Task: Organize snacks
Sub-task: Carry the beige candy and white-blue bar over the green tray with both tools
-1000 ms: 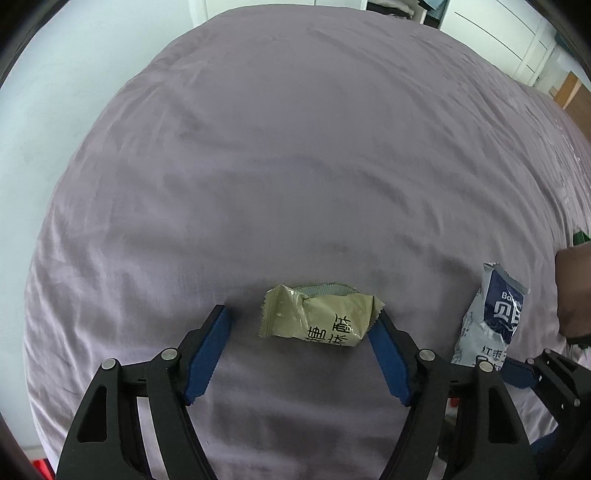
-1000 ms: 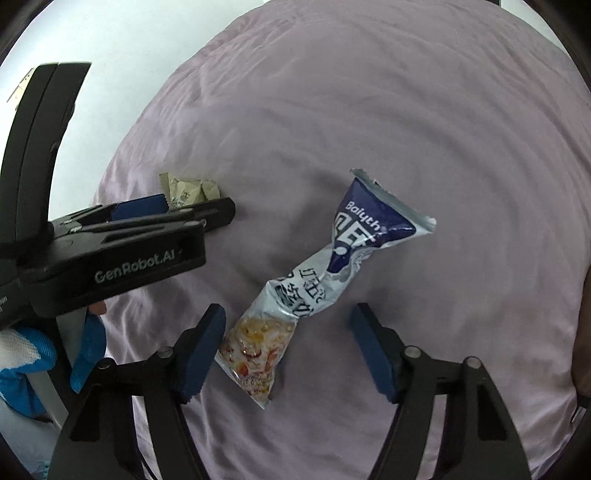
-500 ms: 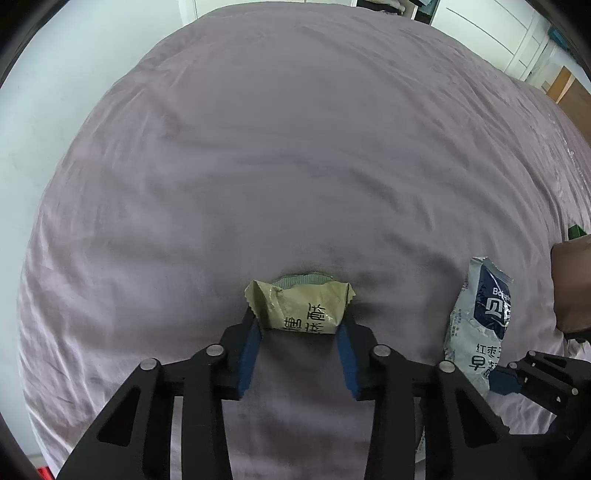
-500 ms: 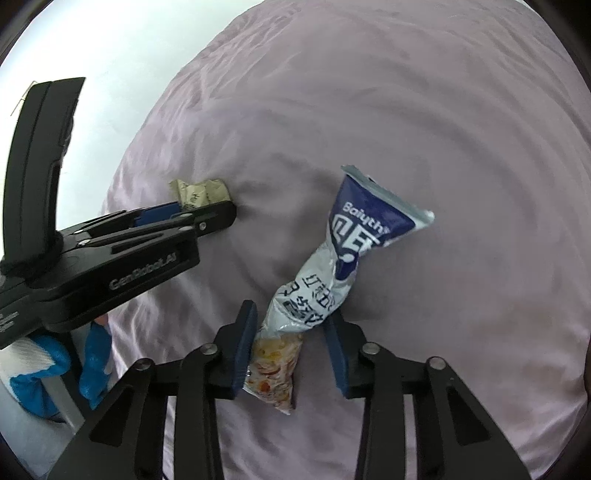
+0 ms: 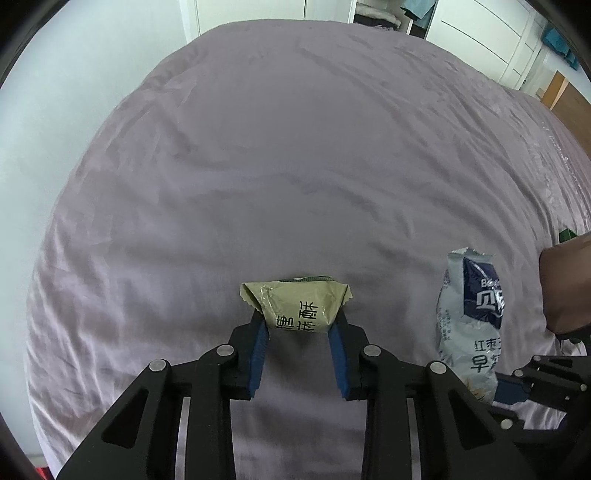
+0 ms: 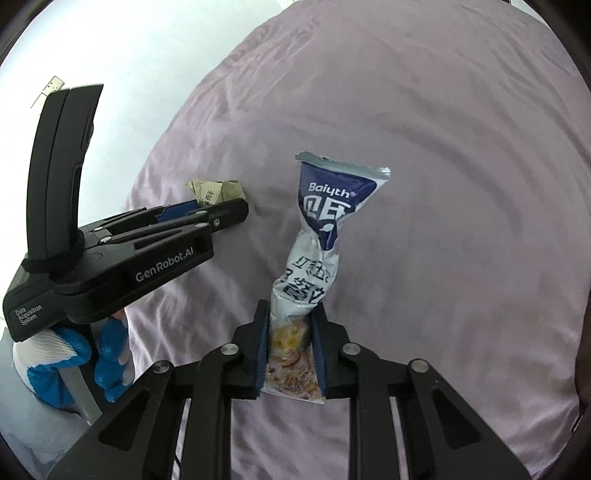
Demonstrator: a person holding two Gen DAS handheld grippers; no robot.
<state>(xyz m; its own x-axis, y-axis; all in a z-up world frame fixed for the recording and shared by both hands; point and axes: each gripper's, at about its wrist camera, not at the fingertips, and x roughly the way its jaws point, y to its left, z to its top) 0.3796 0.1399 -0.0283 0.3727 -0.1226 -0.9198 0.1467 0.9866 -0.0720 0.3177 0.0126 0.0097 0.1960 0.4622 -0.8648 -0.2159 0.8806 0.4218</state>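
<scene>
Mauve, wrinkled bedsheet (image 5: 280, 155) under everything, spread across a bed and filling most of both wrist views. On the left, an olive-green snack packet (image 5: 295, 308) with black Chinese characters, pinched at its near end between the 2 blue pads of the left gripper (image 5: 298, 334); jaws drawn in tight against the wrapper's sides, crimped ends flaring out past the fingertips. Packet seemingly raised off the sheet, though contact with the cloth underneath hard to judge. Same packet (image 6: 216, 190) seen from the right wrist camera, poking out beyond the tip of the left gripper (image 6: 218, 210), whose black body carries the lettering "GenRobot.AI". Below that body, a gloved hand (image 6: 74, 354) in blue and white wrapped around the handle.

On the right, a long white-and-navy snack bag (image 6: 314, 251) marked "Baiyth", squeezed near its lower, printed end between the blue pads of the right gripper (image 6: 290, 339); jaws closed hard on it, bag crumpled narrow at the waist and its sealed navy top standing clear above the sheet, pointing away from the camera. Same bag (image 5: 471, 314) at the right of the left wrist view, just beside the olive packet but apart from it, with the black frame of the right gripper (image 5: 517, 387) at its base.

Far behind the bed, white cabinet doors (image 5: 480, 26).
</scene>
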